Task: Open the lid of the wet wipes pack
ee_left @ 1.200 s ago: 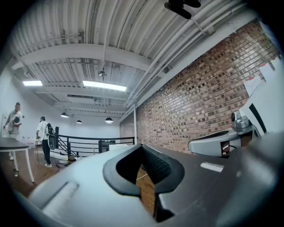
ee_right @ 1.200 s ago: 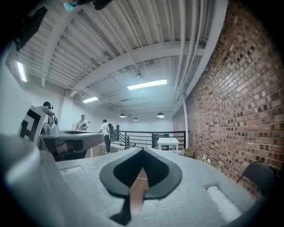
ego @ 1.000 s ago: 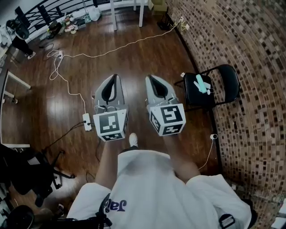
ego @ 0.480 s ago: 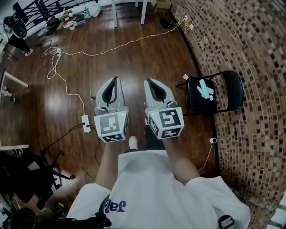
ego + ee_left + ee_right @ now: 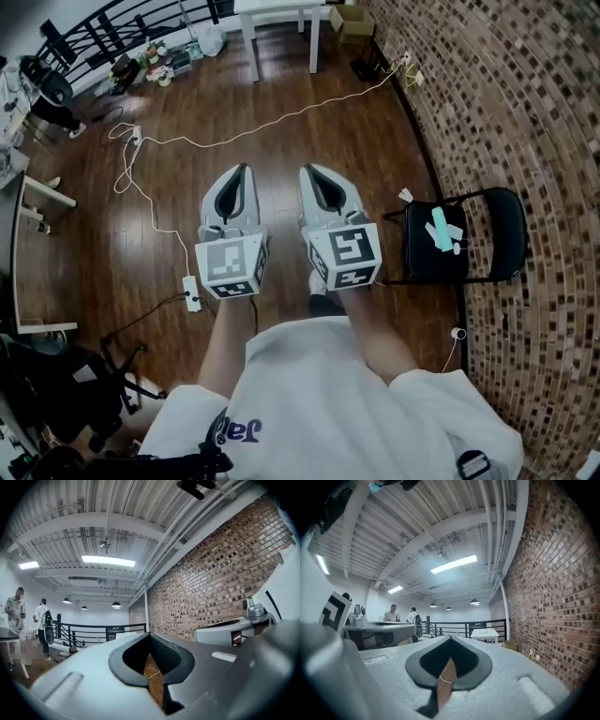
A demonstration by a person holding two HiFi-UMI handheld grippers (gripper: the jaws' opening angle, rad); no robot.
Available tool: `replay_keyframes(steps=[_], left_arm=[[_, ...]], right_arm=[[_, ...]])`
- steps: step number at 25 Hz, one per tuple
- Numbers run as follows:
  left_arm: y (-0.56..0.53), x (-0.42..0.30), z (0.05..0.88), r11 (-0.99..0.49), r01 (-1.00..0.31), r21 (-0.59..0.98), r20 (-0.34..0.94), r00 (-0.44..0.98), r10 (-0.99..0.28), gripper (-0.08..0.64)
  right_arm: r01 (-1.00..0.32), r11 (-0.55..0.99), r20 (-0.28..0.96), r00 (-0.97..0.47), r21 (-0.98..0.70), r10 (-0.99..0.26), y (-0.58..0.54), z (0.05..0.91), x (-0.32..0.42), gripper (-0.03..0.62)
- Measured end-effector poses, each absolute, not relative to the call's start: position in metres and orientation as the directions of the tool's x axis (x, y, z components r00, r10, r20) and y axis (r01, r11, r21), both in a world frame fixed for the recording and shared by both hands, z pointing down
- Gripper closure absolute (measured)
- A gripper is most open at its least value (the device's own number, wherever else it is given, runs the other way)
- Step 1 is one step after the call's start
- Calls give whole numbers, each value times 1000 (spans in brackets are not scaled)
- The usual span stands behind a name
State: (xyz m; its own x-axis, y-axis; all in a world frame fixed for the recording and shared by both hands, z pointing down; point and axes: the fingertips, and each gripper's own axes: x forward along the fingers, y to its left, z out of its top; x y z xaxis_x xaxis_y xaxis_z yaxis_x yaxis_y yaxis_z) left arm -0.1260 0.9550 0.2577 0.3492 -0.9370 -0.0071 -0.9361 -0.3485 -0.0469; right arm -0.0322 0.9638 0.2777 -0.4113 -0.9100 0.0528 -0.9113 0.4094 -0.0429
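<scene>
1. Since a second ago the black folding chair (image 5: 502, 239) has dropped lower in the head view. It now sits level with the grippers' bodies rather than ahead of them, and more of the white table (image 5: 278, 8) shows at the top.
2. Wet wipes pack (image 5: 440, 230), teal, lies on the chair's seat beside some white bits. Too small to tell whether the lid is up or down.
3. Right gripper (image 5: 307, 171) is left of the chair and apart from it, held level over the wooden floor (image 5: 281, 141). Jaws are closed together with nothing between them; the right gripper view (image 5: 451, 638) shows only floor and cable through the gap behind the tips.
4. Left gripper (image 5: 242, 169) is further left of the chair, side by side with the right one. It is likewise clenched and empty in the left gripper view (image 5: 150, 634).
5. Brick wall (image 5: 525, 112) runs right behind the chair.
6. White cable (image 5: 281, 117) trails across the floor well left of the chair, down to a power strip (image 5: 191, 292).
7. Two people stand by a railing, far off in both gripper views.
</scene>
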Motion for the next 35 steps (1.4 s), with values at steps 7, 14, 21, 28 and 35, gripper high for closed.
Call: replay_keyframes(steps=[7, 14, 21, 28, 35], left_arm=[[869, -83, 245, -297, -953, -61, -37, 299, -953, 548], [817, -65, 259, -291, -955, -52, 2, 291, -957, 548], [750, -55, 284, -311, -950, -26, 47, 310, -950, 548], [622, -67, 290, -342, -940, -3, 17, 342, -939, 548], [500, -118, 274, -315, -949, 31, -16, 315, -949, 548]], right_arm=[[-892, 451, 27, -452, -30, -892, 876, 265, 9, 609], [-916, 402, 40, -402, -14, -915, 815, 275, 43, 609], [-924, 380, 85, -381, -37, -920, 745, 306, 48, 609], [-931, 364, 90, -363, -4, -927, 623, 305, 34, 609], [-937, 349, 67, -346, 33, -936, 493, 283, -2, 609]])
